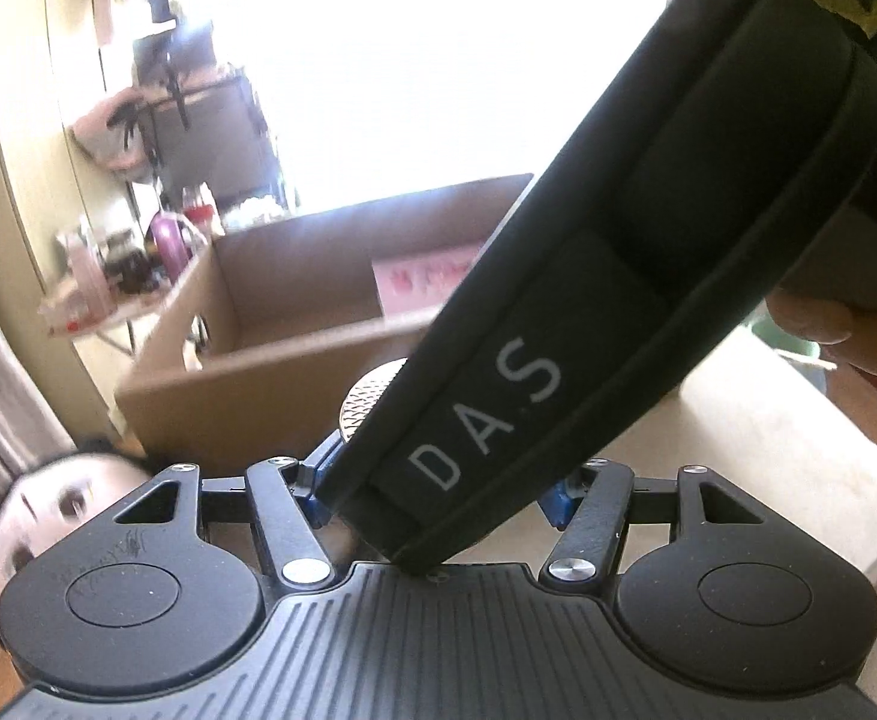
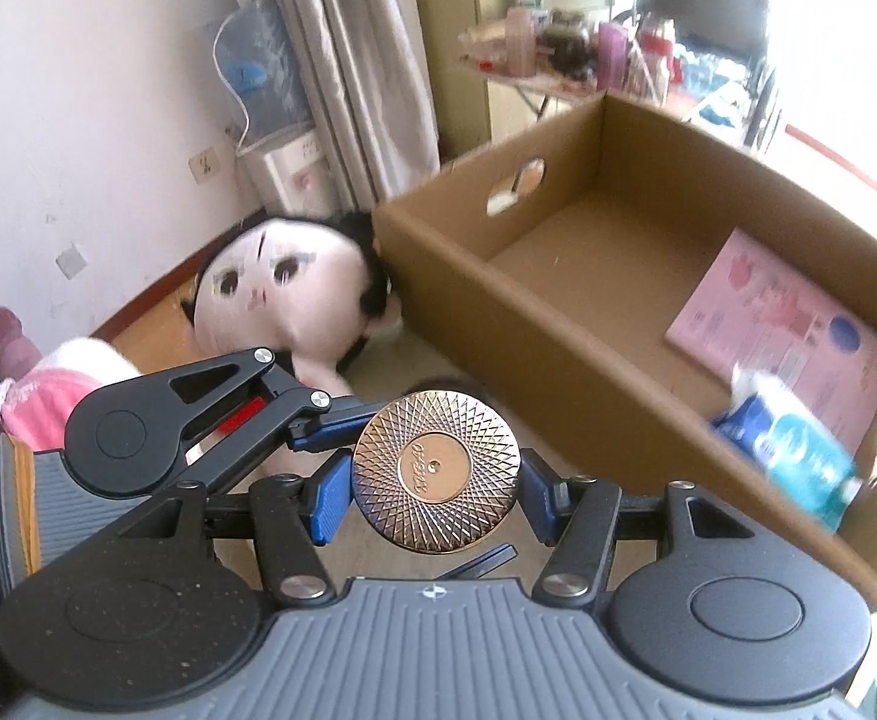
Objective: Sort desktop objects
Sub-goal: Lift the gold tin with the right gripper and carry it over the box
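My right gripper (image 2: 435,489) is shut on a round gold compact (image 2: 437,473) with an engraved lid, held just in front of the cardboard box (image 2: 498,324). My left gripper (image 1: 438,495) is shut on a black padded strap (image 1: 588,312) printed "DAS", which runs up to the right. The gold compact (image 1: 372,399) peeks out behind the strap in the left wrist view. The box (image 1: 246,402) holds a pink booklet (image 2: 792,330) and a blue tissue pack (image 2: 798,456), which looks blurred. The left gripper's arm (image 2: 198,408) shows beside the right one.
A plush doll head (image 2: 288,294) lies on the floor left of the box, also seen in the left wrist view (image 1: 48,510). A cluttered side table (image 2: 564,60) stands behind the box. Curtains (image 2: 348,60) hang at the back. A pale tabletop (image 1: 798,462) lies to the right.
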Tool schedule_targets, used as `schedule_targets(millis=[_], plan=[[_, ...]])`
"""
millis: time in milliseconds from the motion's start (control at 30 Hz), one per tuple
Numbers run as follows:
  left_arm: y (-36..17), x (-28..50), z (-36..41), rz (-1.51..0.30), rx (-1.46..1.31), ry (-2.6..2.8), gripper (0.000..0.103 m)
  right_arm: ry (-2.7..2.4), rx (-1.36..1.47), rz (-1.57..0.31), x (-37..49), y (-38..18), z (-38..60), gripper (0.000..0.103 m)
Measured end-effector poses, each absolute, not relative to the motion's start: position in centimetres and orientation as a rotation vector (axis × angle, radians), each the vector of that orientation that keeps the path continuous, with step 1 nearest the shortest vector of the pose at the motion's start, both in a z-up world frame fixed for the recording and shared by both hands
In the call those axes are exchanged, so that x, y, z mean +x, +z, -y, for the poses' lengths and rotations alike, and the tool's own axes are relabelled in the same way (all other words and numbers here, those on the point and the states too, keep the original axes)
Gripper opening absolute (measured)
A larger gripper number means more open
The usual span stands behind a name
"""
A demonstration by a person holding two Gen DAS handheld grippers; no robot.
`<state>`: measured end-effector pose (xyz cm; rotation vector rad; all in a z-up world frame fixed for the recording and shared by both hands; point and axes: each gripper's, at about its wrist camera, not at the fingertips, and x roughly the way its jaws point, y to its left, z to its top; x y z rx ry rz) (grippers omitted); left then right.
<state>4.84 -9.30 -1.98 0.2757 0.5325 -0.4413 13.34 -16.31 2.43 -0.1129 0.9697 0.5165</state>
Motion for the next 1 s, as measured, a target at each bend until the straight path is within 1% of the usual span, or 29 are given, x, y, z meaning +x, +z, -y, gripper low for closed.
schedule_targets(millis=[367, 567, 800, 867, 1000], plan=[[0.9, 8.9, 10.6, -0.446, 0.326, -0.422, 0.062, 0.506, -0.117, -0.881, 17.1, 6.1, 17.5, 0.061], [1.9, 12.5, 11.3, -0.470, 0.332, -0.436, 0.062, 0.494, -0.071, -0.909, 21.6, 6.5, 18.4, 0.061], [1.8, 17.1, 12.4, -0.521, 0.390, -0.454, 0.062, 0.475, 0.015, -0.969, 27.2, 5.4, 20.1, 0.061], [1.4, 16.6, 12.8, -0.548, 0.387, -0.463, 0.062, 0.472, 0.025, -0.995, 28.5, 4.7, 20.4, 0.061], [0.0, 18.5, 13.3, -0.627, 0.364, -0.485, 0.063, 0.449, 0.022, -1.061, 30.8, 2.4, 21.0, 0.061]])
